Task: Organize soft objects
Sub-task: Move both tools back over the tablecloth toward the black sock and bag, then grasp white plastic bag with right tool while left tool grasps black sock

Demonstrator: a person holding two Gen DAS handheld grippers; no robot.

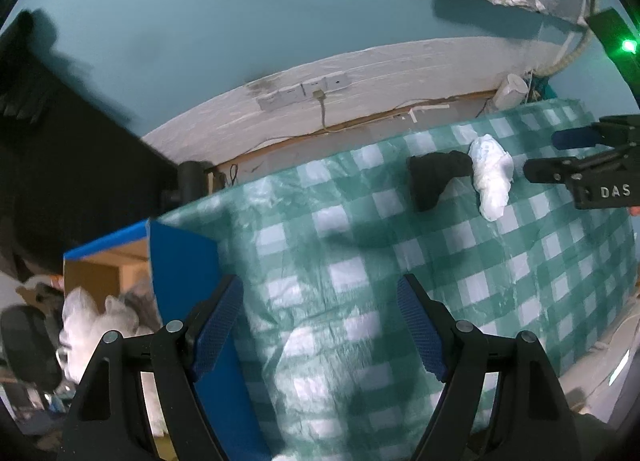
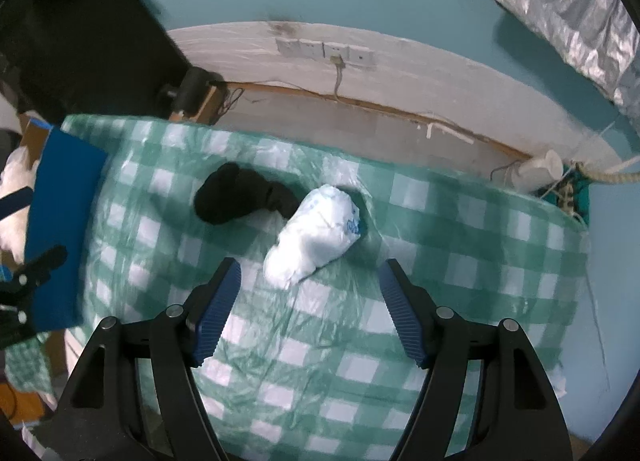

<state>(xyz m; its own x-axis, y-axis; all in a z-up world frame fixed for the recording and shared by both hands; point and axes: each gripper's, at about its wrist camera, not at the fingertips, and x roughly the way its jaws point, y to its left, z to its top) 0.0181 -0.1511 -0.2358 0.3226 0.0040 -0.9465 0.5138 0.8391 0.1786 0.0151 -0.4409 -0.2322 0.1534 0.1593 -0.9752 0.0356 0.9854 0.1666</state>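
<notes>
Both tools wide open, empty; right tool nearing white bundle may snag loose checked bench cover or catch black sock

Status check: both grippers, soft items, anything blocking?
Left hand-held gripper open, empty. Right hand-held gripper open, facing white bundle. Black sock touching the bundle. Nothing blocking.
</notes>
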